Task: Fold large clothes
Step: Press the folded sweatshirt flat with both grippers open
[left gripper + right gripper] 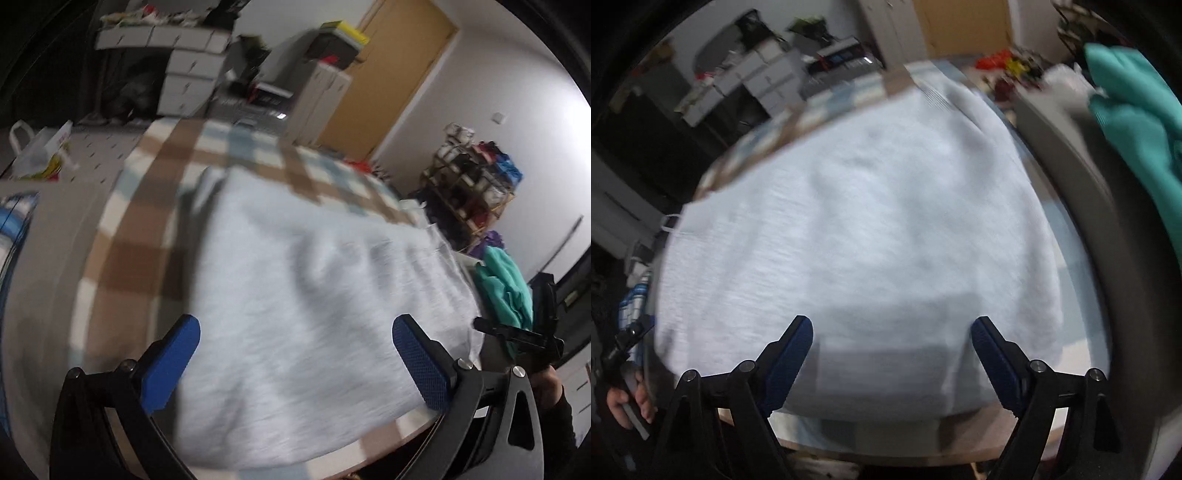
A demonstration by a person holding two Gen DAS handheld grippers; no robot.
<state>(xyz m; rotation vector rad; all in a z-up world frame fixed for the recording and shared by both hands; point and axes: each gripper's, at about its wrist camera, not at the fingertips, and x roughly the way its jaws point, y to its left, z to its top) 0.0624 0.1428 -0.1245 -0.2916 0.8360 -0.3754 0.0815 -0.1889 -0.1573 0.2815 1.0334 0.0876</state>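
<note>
**Grey fleece spread flat, both grippers wide and empty**

Grey, soft-knit and large, the garment (303, 295) lies spread over the checked cloth (140, 229) of the table, its near hem by the table's front edge. I hold my left gripper (295, 362) above that near portion, blue pads (170, 365) far apart, nothing between them. My right gripper (892, 365) hovers likewise over the garment (857, 229), jaws splayed wide and empty.

Both views are smeared, so I cannot say for certain, but a squarer, darker patch near my right jaws may be a layer already folded over. I judge the garment sits centred so each side is within reach, and my jaws are open so they can close on an edge. A teal cloth (1137, 122) is heaped off to the right, apart from the work.
</note>
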